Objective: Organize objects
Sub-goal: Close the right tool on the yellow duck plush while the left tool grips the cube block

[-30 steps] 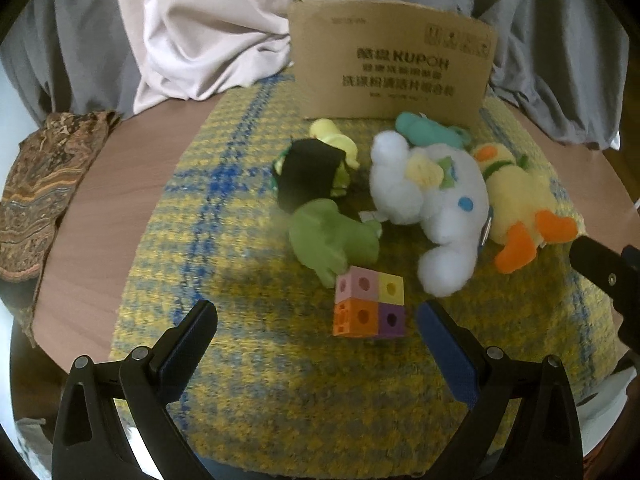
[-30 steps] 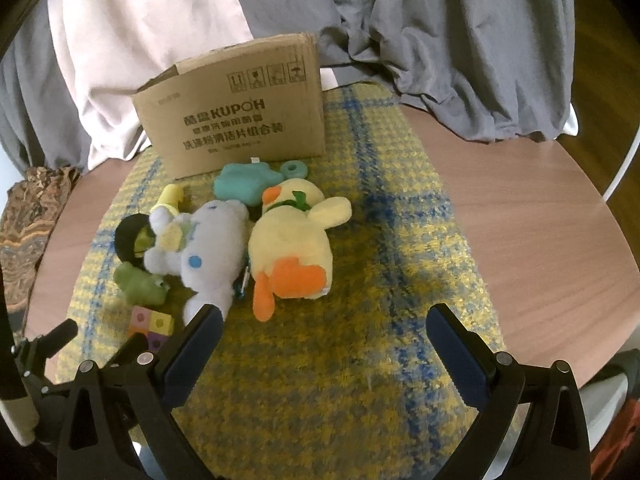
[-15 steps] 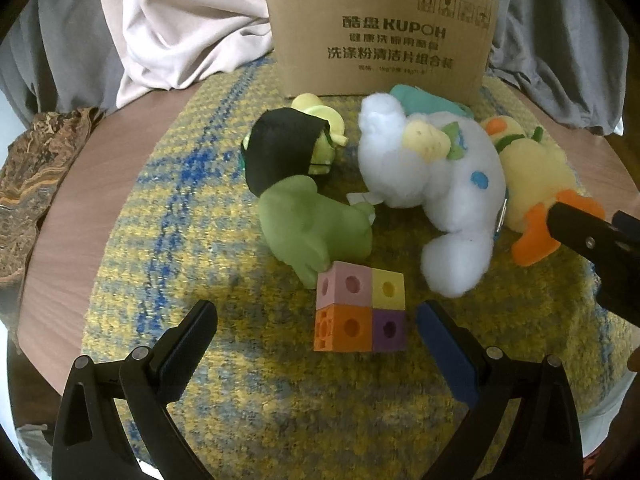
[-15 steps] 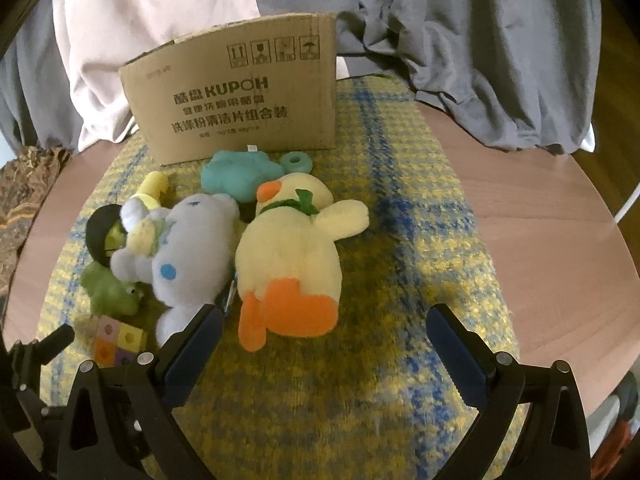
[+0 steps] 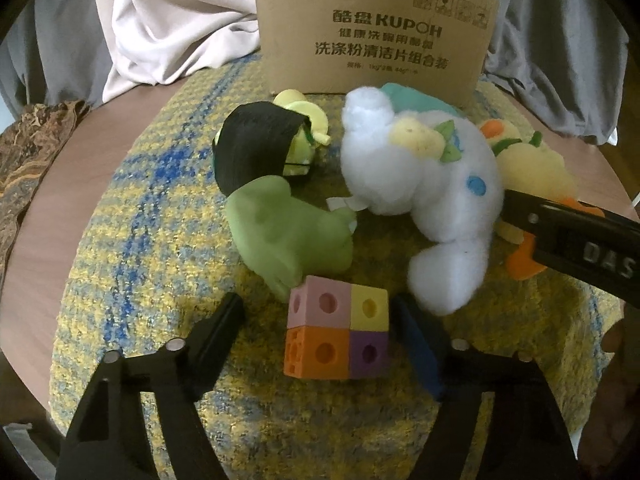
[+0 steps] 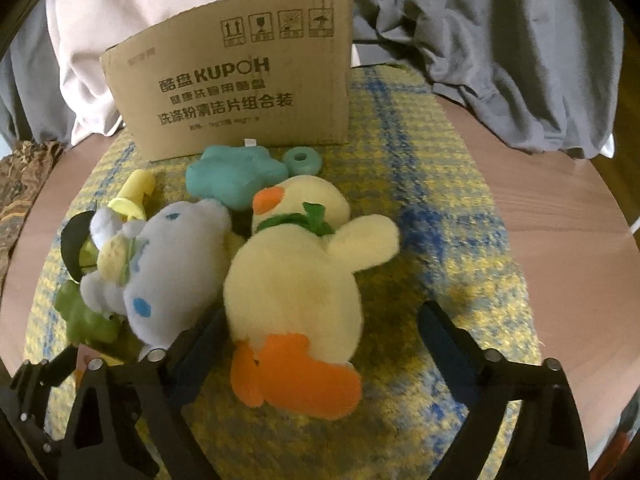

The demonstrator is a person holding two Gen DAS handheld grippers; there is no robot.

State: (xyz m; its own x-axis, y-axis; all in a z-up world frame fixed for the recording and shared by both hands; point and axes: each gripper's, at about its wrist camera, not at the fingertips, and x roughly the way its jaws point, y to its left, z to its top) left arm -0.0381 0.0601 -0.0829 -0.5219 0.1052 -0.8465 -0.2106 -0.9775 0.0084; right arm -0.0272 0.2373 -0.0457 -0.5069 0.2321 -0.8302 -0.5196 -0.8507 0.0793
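A four-colour foam block cube [image 5: 338, 332] lies on the yellow-blue mat between the fingers of my left gripper [image 5: 316, 308]. Its jaws are closing; the right pad is at the cube's side and the left pad stands apart. Behind the cube lie a green plush [image 5: 288, 232], a black-haired doll [image 5: 256, 144] and a white plush [image 5: 432, 172]. A yellow duck plush [image 6: 296, 280] with orange feet lies between the fingers of my right gripper [image 6: 323, 314]. Those jaws are closing too, and the right finger is clear of the duck. The cardboard box [image 6: 240, 76] stands upright behind the toys.
A teal plush [image 6: 236, 172], a teal ring [image 6: 304, 160] and a yellow toy [image 6: 134, 196] lie before the box. The mat [image 6: 440, 208] covers a round wooden table [image 6: 560, 220]. Grey and white cloths hang behind. A patterned cloth [image 5: 28, 160] lies at the left edge.
Both grippers have come down closer to the toys. The left jaws have narrowed around the block cube. The right gripper has moved over the duck and its jaws have narrowed.
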